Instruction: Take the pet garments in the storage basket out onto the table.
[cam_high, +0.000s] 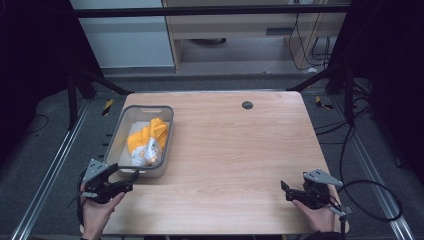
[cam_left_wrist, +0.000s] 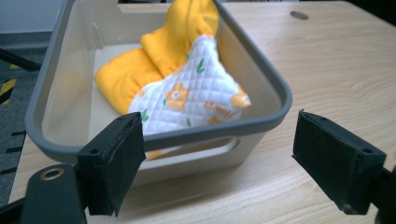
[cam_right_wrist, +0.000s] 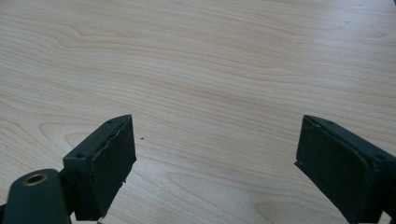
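A grey plastic bin (cam_high: 122, 131) stands at the table's left side, and a crumpled yellow and white quilted cloth (cam_high: 147, 141) lies inside it. My left gripper (cam_high: 131, 180) rests at the near left corner of the table, just in front of the bin, jaws open and empty. In the left gripper view the bin's near wall (cam_left_wrist: 196, 151) and the cloth (cam_left_wrist: 187, 88) lie straight ahead of my left gripper (cam_left_wrist: 219, 161). Held over bare wood at the near right, my right gripper (cam_high: 284, 191) is open too. Nothing lies between the jaws of my right gripper (cam_right_wrist: 215, 163).
The wooden table (cam_high: 240, 150) has a small dark round hole (cam_high: 247, 105) near its far edge. Cables (cam_high: 370, 200) trail off the right side. Metal frame rails and a dark floor surround the table.
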